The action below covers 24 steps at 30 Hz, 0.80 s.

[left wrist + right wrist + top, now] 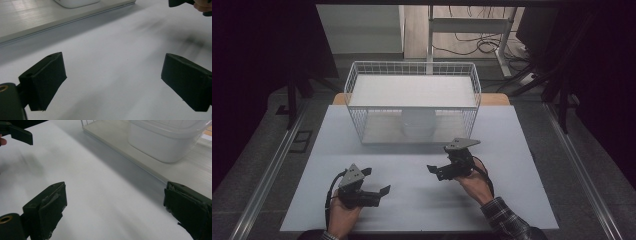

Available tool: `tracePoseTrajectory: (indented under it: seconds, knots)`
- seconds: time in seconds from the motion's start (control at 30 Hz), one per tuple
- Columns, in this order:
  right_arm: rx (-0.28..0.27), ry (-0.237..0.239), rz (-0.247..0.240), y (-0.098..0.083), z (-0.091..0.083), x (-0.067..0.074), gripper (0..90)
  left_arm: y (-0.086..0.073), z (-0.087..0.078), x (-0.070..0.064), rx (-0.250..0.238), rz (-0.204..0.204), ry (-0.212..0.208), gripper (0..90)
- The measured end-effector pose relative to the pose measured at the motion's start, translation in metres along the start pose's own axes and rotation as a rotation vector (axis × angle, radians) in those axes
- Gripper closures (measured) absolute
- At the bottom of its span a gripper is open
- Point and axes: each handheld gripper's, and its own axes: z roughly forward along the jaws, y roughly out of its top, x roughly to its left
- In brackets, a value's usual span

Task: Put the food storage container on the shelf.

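A: The room is dim. A grey floor (257, 165) runs round the worktop (422, 200), with metal rails along both sides. Behind stands a white desk frame (472, 30), and cables (477, 45) lie loose on the pale floor under it.

B: And the worktop?

A: It is broad, white and matt, and bare at the person's side. A strip of wood shows at its far edge. A white wire basket (357, 85) stands at the far middle on a pale base, with a flat white panel lying across its top.

B: Inside it?

A: A white tub (418, 124) sits on the basket's base, under the panel, near the front wire wall. The right gripper view shows the tub (165, 142) as translucent, with a rim, and upright.

B: And the tools?

A: The left tool (382, 182) lies low over the near left of the worktop, held in one hand, its jaws wide apart with nothing between them. The right tool (434, 170) is just in front of the basket, right of the middle, also spread wide and holding nothing. It is near the tub but apart from it, with the wire wall between.
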Motion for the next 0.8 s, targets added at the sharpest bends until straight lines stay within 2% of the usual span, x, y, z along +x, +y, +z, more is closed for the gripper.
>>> tracePoseTrajectory:
  seconds: [0.27,0.5,0.8]
  knots:
    - [-0.007,-0.003,0.013,-0.012,-0.018,0.002,2.5,-0.002,-0.005,0.002,0.006,-0.017,0.003,5.2]
    - [-0.006,-0.016,0.031,-0.025,-0.036,0.001,2.3,-0.004,-0.014,0.003,0.002,-0.014,0.029,5.2]
    - [-0.023,-0.061,0.059,-0.041,-0.063,-0.001,2.2,-0.008,-0.028,0.004,0.004,-0.015,0.065,4.8]
